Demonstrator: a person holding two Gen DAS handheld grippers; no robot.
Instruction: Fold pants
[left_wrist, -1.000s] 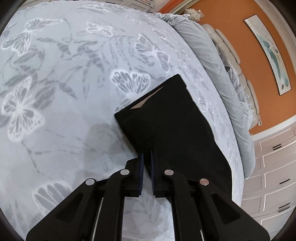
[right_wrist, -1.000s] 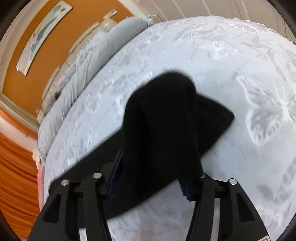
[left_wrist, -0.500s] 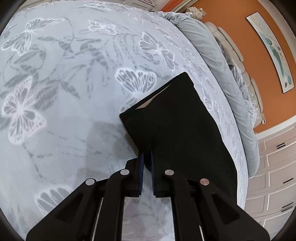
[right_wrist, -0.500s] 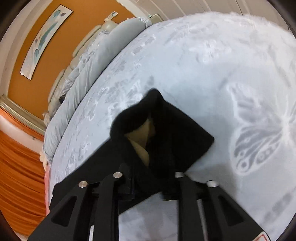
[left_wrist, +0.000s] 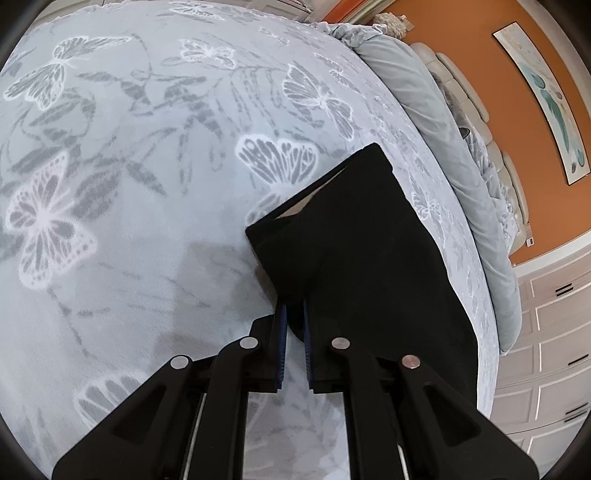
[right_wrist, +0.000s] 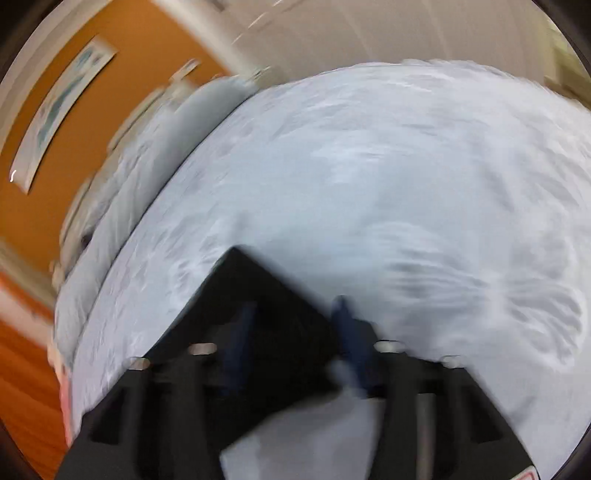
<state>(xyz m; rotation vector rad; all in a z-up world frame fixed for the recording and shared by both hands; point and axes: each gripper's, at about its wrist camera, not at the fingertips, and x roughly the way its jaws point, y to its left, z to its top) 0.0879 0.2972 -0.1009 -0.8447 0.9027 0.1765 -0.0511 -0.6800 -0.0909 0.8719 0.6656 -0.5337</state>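
Observation:
The black pants (left_wrist: 369, 251) lie folded flat on the pale butterfly-print bedspread (left_wrist: 129, 184). A tan lining shows at the open far end. My left gripper (left_wrist: 294, 314) is shut on the near left edge of the pants. In the right wrist view the picture is blurred by motion. There the pants (right_wrist: 258, 295) lie flat as a black corner on the bedspread (right_wrist: 406, 184). My right gripper (right_wrist: 291, 314) is open, its blue-padded fingers apart above the near part of the pants and holding nothing.
Grey pillows (left_wrist: 436, 122) and a padded headboard run along the orange wall (left_wrist: 498, 92) with a picture (left_wrist: 543, 96). White drawers (left_wrist: 554, 332) stand beside the bed. Wide bedspread lies left of the pants.
My right gripper has let go of the lifted pants end, which now lies flat, and has opened and pulled back fast. My left gripper has stayed shut on the pants edge.

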